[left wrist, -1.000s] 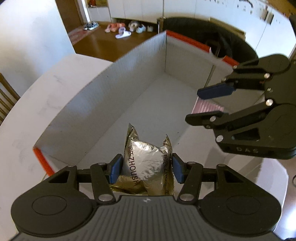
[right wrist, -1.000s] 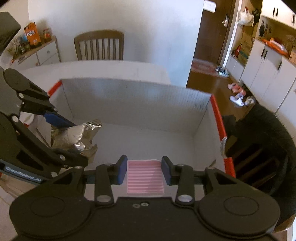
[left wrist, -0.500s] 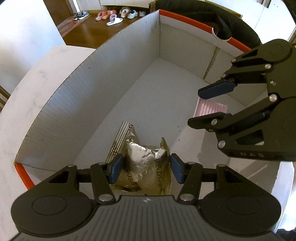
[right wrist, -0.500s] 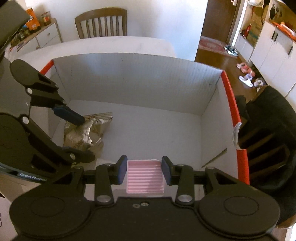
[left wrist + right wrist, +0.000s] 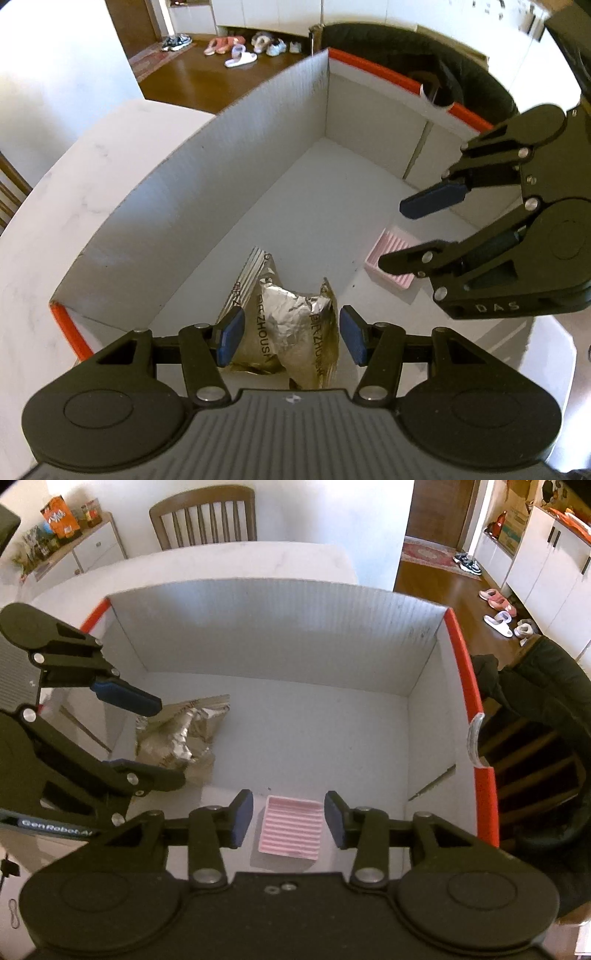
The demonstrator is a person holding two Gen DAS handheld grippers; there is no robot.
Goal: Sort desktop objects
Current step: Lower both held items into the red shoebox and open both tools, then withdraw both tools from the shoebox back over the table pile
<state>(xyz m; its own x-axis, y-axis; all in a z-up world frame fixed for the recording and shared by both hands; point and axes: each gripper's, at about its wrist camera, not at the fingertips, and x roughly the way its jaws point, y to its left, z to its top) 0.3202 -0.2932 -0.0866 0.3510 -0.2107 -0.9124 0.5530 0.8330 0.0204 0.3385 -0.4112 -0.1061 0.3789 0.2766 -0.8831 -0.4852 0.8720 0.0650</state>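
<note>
A crumpled silver foil snack bag (image 5: pixel 291 325) lies on the floor of a white cardboard box (image 5: pixel 221 192) with red rims. My left gripper (image 5: pixel 290 339) is open, its blue pads apart on either side of the bag and above it. A pink ribbed tray (image 5: pixel 290 827) lies on the box floor near the front. My right gripper (image 5: pixel 289 818) is open above it, pads clear of its sides. The bag also shows in the right wrist view (image 5: pixel 181 734), with the left gripper (image 5: pixel 147 738) over it. The pink tray (image 5: pixel 384 258) shows under the right gripper (image 5: pixel 410 229) in the left wrist view.
The box (image 5: pixel 280 635) stands on a white marble table (image 5: pixel 221 561). A wooden chair (image 5: pixel 203 517) stands behind the table. A black chair with a dark jacket (image 5: pixel 535 720) is at the box's right side. Shoes (image 5: pixel 240 48) lie on the wooden floor beyond.
Both grippers have opened wider and risen a little. The foil bag and the pink tray now lie free on the box floor.
</note>
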